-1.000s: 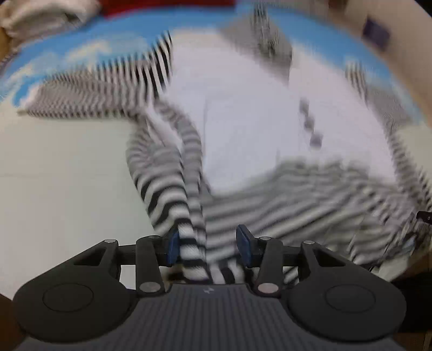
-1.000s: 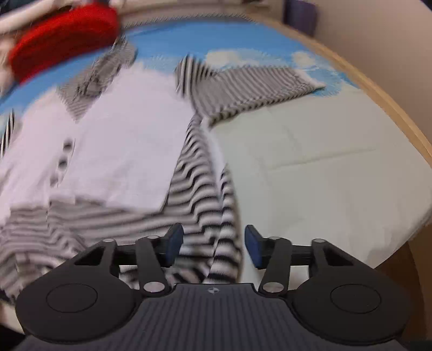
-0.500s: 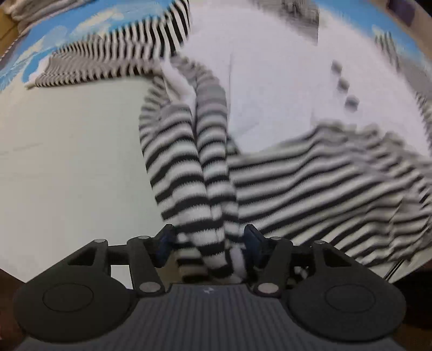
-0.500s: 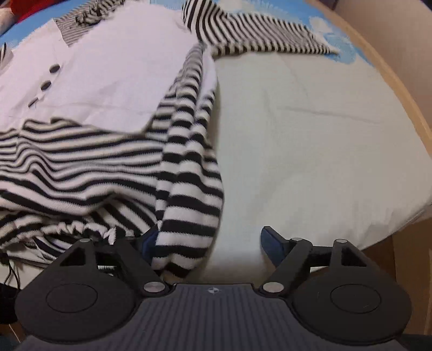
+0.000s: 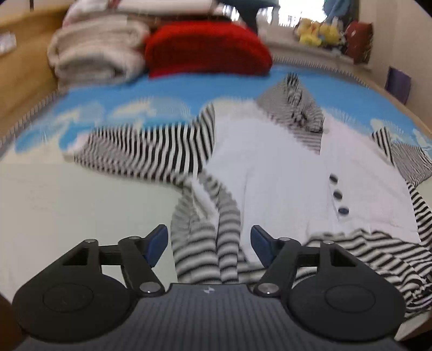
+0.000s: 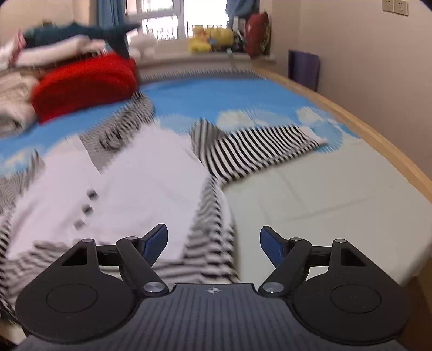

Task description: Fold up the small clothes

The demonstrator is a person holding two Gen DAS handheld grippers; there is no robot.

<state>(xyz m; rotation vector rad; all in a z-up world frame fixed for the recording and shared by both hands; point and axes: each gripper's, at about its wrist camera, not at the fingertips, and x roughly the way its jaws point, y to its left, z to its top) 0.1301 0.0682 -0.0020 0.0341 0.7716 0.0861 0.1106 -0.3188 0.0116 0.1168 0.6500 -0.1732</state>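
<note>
In the left wrist view, the left gripper (image 5: 209,244) is opening, and its blue pads do not touch the striped cloth lying between them. The striped top (image 5: 270,172) lies spread on the bed (image 5: 67,202), and only this view shows its three dark buttons clearly. In the right wrist view, the right gripper (image 6: 213,243) stands wide apart and holds nothing. Only here you see the right sleeve (image 6: 256,151) whole, a purple thing (image 6: 303,68) by the wall and wall sockets (image 6: 394,6).

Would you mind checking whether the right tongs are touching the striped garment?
Apart. In the right wrist view the right tongs stand open, with clear gaps between both blue pads and the striped garment lying beneath.
</note>
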